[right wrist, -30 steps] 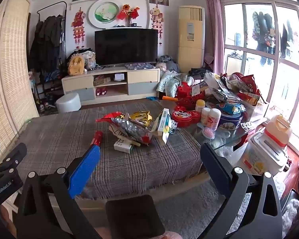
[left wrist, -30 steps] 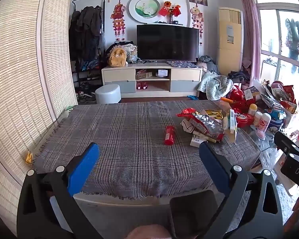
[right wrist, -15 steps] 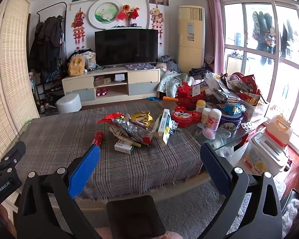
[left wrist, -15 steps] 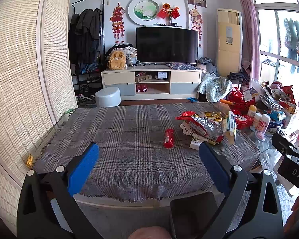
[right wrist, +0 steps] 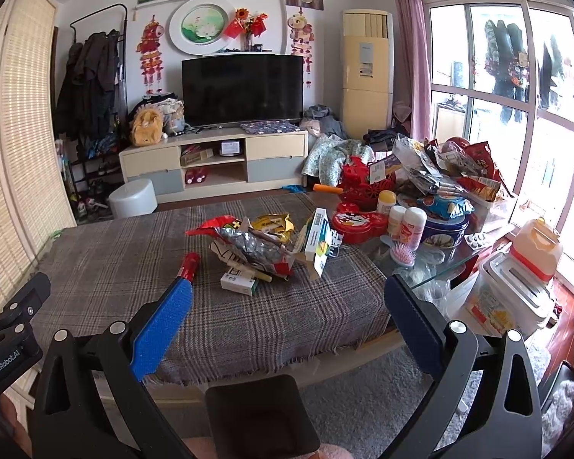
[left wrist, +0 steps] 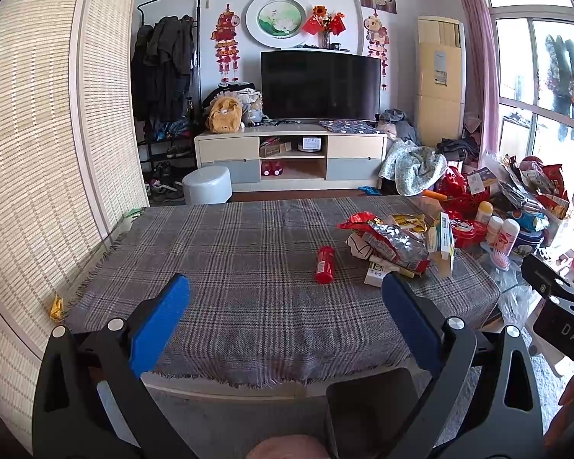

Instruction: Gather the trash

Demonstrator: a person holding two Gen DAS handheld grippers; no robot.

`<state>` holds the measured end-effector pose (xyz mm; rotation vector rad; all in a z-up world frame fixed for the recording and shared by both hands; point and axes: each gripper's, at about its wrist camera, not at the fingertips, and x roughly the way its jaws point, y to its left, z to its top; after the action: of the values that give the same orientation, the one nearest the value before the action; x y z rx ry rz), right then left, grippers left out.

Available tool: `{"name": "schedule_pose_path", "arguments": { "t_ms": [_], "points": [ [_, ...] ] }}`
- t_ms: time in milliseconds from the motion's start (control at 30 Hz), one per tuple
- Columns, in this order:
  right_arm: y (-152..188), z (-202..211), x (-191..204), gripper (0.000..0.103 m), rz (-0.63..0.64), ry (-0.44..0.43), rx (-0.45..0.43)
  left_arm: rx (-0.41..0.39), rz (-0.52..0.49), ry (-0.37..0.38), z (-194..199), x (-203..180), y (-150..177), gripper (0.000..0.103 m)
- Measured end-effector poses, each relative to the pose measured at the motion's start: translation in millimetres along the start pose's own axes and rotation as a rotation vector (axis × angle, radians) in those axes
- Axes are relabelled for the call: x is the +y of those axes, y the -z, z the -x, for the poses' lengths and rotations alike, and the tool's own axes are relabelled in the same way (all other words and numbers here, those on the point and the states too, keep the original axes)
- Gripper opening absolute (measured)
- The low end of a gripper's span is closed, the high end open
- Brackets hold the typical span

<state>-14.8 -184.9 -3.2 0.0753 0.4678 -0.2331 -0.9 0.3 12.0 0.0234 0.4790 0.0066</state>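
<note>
A pile of trash lies on the plaid tablecloth [left wrist: 248, 252]: a silver and red snack bag [left wrist: 396, 243] [right wrist: 256, 246], a yellow wrapper [right wrist: 271, 223], small white boxes [right wrist: 239, 282] and a blue-green carton [right wrist: 317, 239]. A red can [left wrist: 324, 264] [right wrist: 189, 264] lies on its side left of the pile. My left gripper [left wrist: 285, 294] is open and empty, held before the table's near edge. My right gripper [right wrist: 287, 298] is open and empty, also short of the table, with the pile ahead of it.
The glass table end at right is crowded with red tins [right wrist: 357, 222], bottles [right wrist: 411, 225], snack bags [right wrist: 451, 168] and a pink brush [right wrist: 401, 256]. A white container [right wrist: 512, 294] stands on the floor at right. A TV stand [left wrist: 291, 153] and a stool [left wrist: 207, 190] are beyond.
Both grippers have drifted slightly; the views shifted a little and the table looks slightly nearer. Both stay open and empty, and nothing on the table has moved.
</note>
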Motion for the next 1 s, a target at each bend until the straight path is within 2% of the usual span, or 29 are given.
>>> {"name": "schedule_pose_path", "arguments": {
  "t_ms": [1000],
  "points": [
    [2.3,-6.6,4.7,0.1,0.004,-0.004,0.013,0.01,0.014,0.003,-4.8,1.8,5.1,0.095]
  ]
}}
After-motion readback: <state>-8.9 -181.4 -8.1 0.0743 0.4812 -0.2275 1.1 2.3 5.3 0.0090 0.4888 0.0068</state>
